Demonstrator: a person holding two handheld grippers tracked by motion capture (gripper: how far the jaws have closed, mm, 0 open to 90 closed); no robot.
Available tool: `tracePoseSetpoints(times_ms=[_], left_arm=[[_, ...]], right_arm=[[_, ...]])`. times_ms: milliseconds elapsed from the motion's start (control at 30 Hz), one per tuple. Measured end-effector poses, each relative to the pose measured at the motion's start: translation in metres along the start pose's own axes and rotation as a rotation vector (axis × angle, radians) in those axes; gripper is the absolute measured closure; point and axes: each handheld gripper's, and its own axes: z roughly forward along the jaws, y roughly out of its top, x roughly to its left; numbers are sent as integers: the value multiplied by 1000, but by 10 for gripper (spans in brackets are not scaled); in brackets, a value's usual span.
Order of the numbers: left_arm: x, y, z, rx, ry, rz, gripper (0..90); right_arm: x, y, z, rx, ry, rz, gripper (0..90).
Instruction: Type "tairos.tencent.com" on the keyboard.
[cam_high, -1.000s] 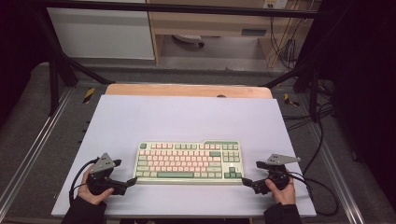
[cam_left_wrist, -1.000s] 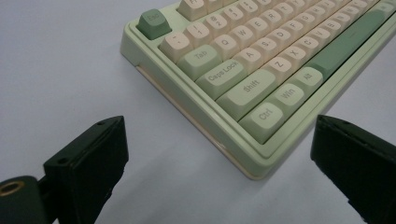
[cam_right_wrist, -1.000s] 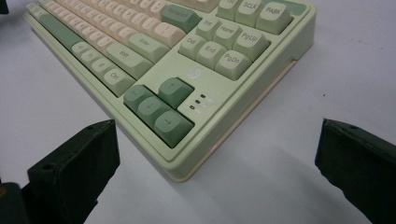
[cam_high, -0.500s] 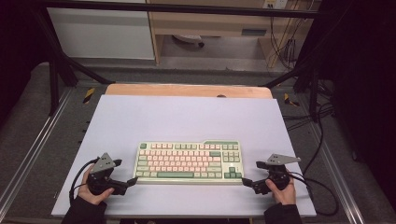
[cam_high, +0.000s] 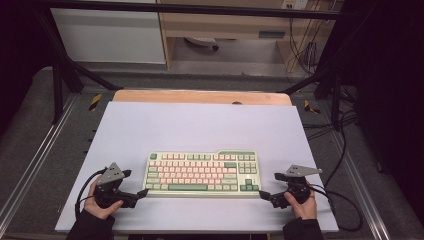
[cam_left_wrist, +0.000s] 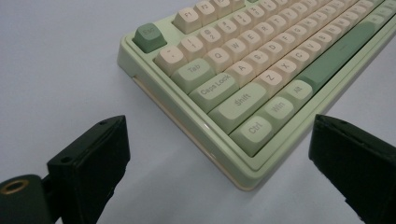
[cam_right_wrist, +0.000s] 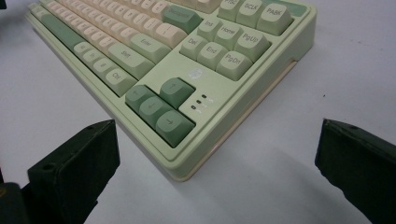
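- My left gripper (cam_high: 141, 193) has its jaws spread wide; the keyboard (cam_high: 201, 173) has its near left corner just ahead of them, untouched.
- My right gripper (cam_high: 264, 195) is equally wide apart, facing the near right corner.
- The keyboard lies flat on the table (cam_high: 200, 125).

Keyboard (cam_high: 202, 173) lay flat near the table's (cam_high: 200, 125) front edge, the sole obstacle on it. Broad open surface behind it and to both sides. Left gripper (cam_high: 141, 192) sat just off the keyboard's near-left corner, jaws spread wide, corner between them. Right gripper (cam_high: 261, 194) likewise at the near-right corner. Narrow free strip along the front edge.
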Motion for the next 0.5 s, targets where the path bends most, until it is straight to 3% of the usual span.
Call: tracePoseSetpoints(times_ms=[200, 500], left_arm=[[-4, 7, -2, -10, 1, 2, 93], [-11, 19, -2, -26, 2, -6, 243]], right_arm=[[0, 0, 0, 1, 1, 2, 4], [0, 0, 1, 3, -1, 1, 4]])
